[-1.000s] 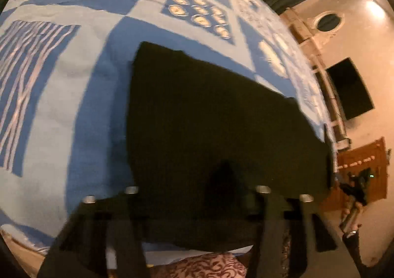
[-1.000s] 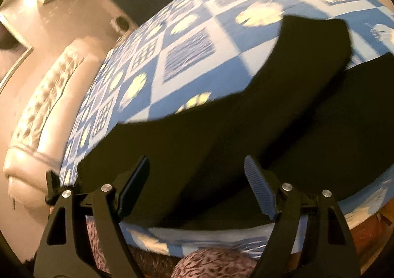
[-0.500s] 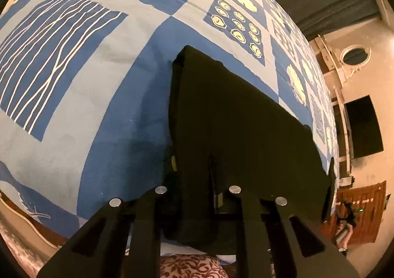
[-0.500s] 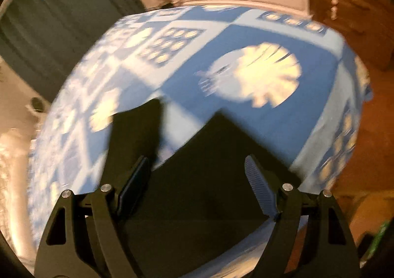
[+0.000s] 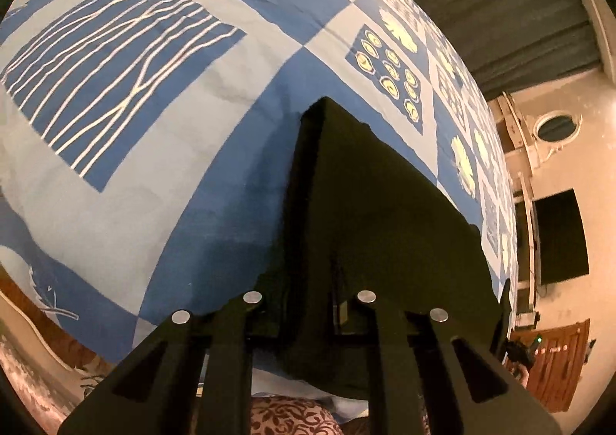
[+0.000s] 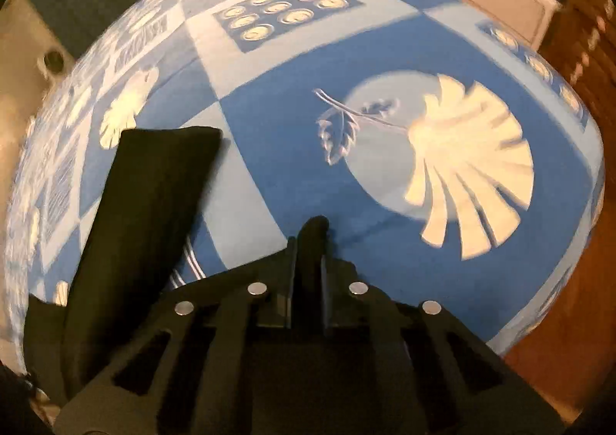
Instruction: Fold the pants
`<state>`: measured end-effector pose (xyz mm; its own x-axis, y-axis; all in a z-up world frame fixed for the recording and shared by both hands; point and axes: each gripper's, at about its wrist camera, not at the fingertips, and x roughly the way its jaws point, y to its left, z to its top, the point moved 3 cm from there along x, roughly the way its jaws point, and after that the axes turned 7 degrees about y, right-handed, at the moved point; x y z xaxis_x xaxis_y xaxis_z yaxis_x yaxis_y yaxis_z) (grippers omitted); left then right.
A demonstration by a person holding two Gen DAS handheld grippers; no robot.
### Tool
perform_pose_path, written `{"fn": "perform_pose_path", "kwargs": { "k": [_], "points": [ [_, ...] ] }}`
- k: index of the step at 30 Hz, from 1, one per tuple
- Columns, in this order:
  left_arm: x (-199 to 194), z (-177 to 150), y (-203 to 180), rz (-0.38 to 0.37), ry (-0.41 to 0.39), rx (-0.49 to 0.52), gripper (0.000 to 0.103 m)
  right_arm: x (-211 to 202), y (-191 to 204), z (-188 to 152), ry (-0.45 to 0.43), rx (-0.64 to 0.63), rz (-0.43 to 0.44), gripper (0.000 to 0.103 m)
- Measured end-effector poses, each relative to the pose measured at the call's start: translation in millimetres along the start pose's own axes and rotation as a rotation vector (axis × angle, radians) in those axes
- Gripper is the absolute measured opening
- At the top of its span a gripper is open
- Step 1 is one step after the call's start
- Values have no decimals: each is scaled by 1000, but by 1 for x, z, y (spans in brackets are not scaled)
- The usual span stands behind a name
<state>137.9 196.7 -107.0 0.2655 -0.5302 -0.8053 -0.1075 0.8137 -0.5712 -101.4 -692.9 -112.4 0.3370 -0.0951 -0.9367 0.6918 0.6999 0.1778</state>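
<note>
Black pants (image 5: 369,211) are seen lying on the bed (image 5: 154,165), near its front edge, with part of the cloth raised off the blue-and-white patterned bedspread (image 6: 292,134). In the right wrist view one dark leg (image 6: 146,204) is stretched away across the bedspread. The left gripper (image 5: 308,304) is closed on a thick bunch of the pants, apparently already doubled along one side. The right gripper (image 6: 308,261) is clamped on a narrow ridge of the black cloth, which sticks up between its fingers (image 6: 327,281).

Progress, as judged: a lengthwise fold appears made or half made; both ends are held, so the crosswise fold and the final laying down are thought to remain.

Against the frames half a second ago: the right fingers, then spread wide over the cloth, are now shut on it. The left grip is unchanged, though more bedspread is now shown to its left.
</note>
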Motion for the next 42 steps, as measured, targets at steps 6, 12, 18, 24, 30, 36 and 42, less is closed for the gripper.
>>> {"fn": "perform_pose_path", "kwargs": {
  "k": [6,12,18,24,30,36,42],
  "points": [
    [2,-3,2,5,-7,-2,16,-8,-15,6,-9,100,-7,28],
    [-1,-5,-3,19,-29,44,22,-56,38,14,-185,170,-14,63],
    [-26,-2,2,109,-152,39,58,-8,173,40,-50,-61,-50,72],
    [-38,5,8,205,-229,73,76,56,209,54,77,-62,-282,73],
    [-26,9,30,142,-183,-50,78,47,193,51,76,11,-260,20],
    [-31,6,28,128,-197,-62,78,-15,147,25,-52,79,-47,7],
    [-30,2,17,103,-189,-62,78,-75,39,-45,-202,288,170,7]
  ]
}}
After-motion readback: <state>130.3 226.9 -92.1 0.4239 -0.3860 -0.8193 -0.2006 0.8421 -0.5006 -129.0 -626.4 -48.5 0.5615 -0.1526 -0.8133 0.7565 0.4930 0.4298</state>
